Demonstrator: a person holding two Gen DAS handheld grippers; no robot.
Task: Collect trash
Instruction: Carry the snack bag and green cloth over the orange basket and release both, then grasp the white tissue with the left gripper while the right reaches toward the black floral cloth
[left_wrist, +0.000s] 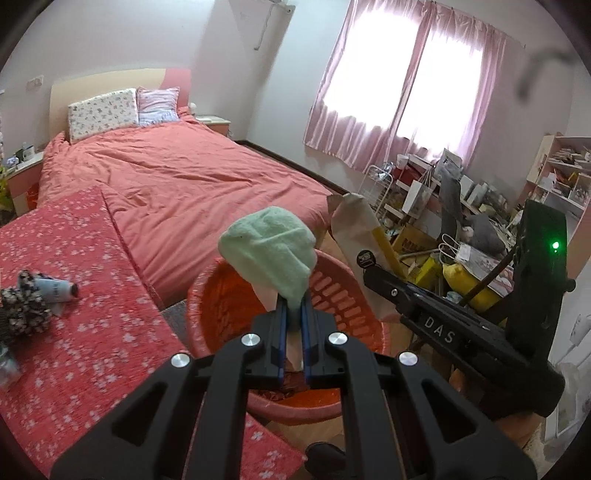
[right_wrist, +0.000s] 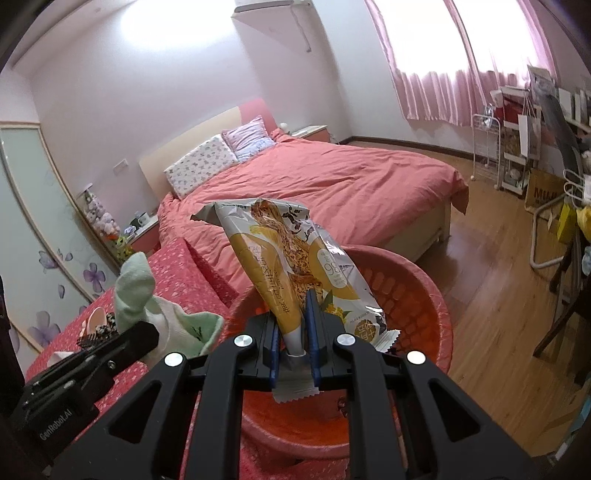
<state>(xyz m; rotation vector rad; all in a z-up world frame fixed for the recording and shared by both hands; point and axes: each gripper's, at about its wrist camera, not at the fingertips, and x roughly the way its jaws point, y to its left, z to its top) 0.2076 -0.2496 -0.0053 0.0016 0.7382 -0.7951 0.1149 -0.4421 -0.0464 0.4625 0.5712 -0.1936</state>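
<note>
My left gripper (left_wrist: 293, 301) is shut on a pale green sock (left_wrist: 271, 251), which stands up over the red plastic basket (left_wrist: 332, 291). My right gripper (right_wrist: 292, 297) is shut on a yellow and silver snack wrapper (right_wrist: 291, 254), held over the same red basket (right_wrist: 410, 295). The right gripper (left_wrist: 373, 271) with its wrapper (left_wrist: 354, 236) shows at the right of the left wrist view. The left gripper and the green sock (right_wrist: 136, 291) show at the left of the right wrist view. The basket's inside looks bare where it shows.
A red flowered surface (left_wrist: 85, 302) left of the basket carries a small tube (left_wrist: 55, 290) and a dark patterned cloth (left_wrist: 20, 306). Behind lies a bed with a coral cover (left_wrist: 184, 177). A cluttered desk and shelves (left_wrist: 461, 221) stand at the right by the pink curtains.
</note>
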